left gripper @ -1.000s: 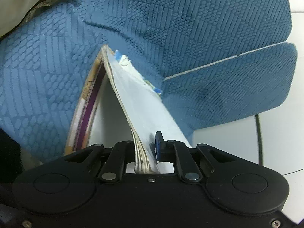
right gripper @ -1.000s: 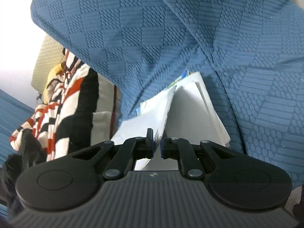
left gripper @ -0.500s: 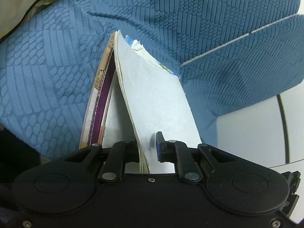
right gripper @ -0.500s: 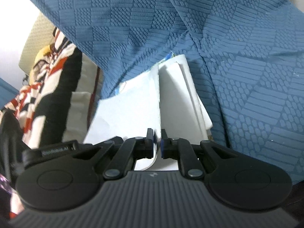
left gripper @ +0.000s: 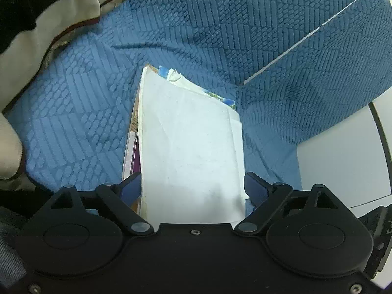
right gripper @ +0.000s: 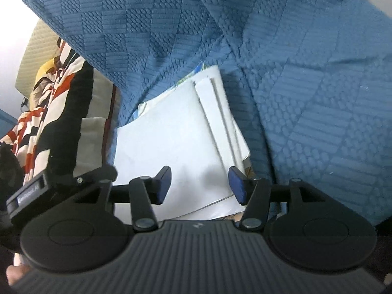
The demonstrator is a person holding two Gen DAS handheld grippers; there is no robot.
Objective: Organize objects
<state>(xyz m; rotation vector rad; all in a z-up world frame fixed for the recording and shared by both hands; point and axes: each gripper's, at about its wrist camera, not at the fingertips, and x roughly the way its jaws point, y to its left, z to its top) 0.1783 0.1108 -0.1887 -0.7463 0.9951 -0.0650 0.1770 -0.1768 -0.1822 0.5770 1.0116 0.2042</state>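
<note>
A stack of white papers and magazines (left gripper: 188, 147) lies flat on the blue quilted sofa seat (left gripper: 73, 122), its far end against the backrest. My left gripper (left gripper: 193, 188) is open, its blue pads on either side of the stack's near end, holding nothing. In the right wrist view the same stack (right gripper: 176, 132) lies fanned, with coloured page edges at the far end. My right gripper (right gripper: 199, 182) is open just above the stack's near edge, empty.
The blue backrest (right gripper: 171, 24) rises behind the stack. A striped black, red and cream blanket (right gripper: 54, 112) lies at the left on the sofa. A white floor (left gripper: 338, 159) shows at the right past the seat edge. My left gripper's body (right gripper: 31, 193) shows at the left.
Both grippers were shut on the upright, spread papers and magazines. Now both have opened and the stack has dropped flat onto the seat.
</note>
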